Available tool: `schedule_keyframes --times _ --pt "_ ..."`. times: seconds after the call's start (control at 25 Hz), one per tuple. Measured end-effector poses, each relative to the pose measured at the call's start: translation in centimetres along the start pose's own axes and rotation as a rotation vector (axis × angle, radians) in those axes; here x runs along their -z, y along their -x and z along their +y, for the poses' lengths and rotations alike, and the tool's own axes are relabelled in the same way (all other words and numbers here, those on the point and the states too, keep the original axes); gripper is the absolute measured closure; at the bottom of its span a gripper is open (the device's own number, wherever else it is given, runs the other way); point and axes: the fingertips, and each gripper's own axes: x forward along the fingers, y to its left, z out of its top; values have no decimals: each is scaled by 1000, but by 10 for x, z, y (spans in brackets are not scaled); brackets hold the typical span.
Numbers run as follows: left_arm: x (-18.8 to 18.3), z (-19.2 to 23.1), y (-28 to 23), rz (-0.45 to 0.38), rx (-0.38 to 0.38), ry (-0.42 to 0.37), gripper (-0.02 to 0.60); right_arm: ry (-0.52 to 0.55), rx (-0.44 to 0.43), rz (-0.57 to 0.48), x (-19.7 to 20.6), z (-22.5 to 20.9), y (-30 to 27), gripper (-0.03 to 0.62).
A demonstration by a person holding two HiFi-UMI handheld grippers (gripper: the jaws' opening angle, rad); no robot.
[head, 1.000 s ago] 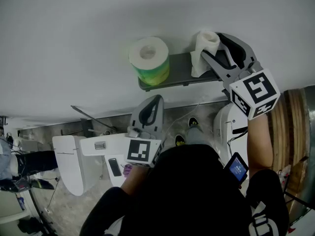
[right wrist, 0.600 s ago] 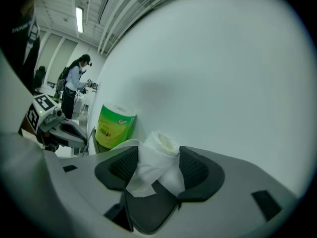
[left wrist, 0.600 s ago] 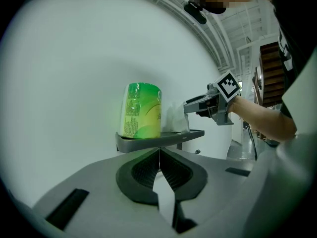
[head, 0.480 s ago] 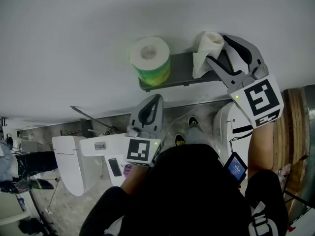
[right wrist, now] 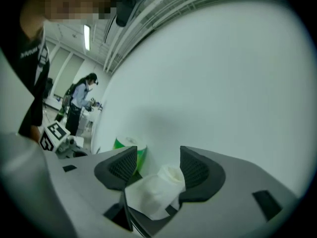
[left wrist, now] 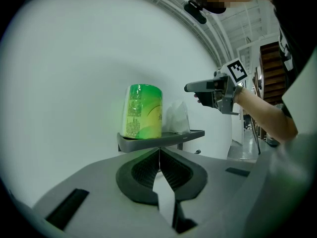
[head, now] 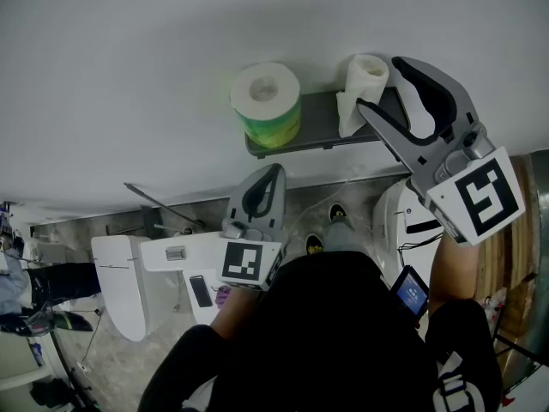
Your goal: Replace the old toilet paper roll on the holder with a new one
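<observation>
watching the head view, i see my right gripper point(head: 377, 82), jaws apart and empty, just above the old roll point(head: 364, 80), which stands toward the shelf's point(head: 319, 120) 3 o'clock end. the green new roll point(head: 268, 106) sits at its 9 o'clock edge. my left gripper point(head: 273, 172), jaws together, hangs at 6 o'clock, with open air up to the shelf lip.

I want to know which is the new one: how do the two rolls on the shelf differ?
The green roll is fat and wrapped in green film; the white roll is thin and bare. The green roll is tidy; loose paper hangs off the white roll. In the head view the green roll stands at the shelf's left end, the white roll to its right. Both stand on end.
</observation>
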Motion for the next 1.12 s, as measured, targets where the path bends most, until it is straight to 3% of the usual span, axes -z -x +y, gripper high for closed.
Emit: schedule_keyframes --times 0.12,0.24,0.56,0.8,1.12 --pt "-1 1 2 -5 -9 -3 558 -74 -121 -78 -14 22 -2 311" --pt "1 6 5 -3 -28 2 558 -136 -161 -105 -17 41 -14 282" --pt "1 19 22 -5 -77 18 558 -279 -118 -42 12 76 -62 232" --pt "6 31 35 9 -123 31 558 -254 -71 46 29 90 -84 209" --pt "9 38 47 16 -154 38 558 -255 -37 87 45 92 -104 210"
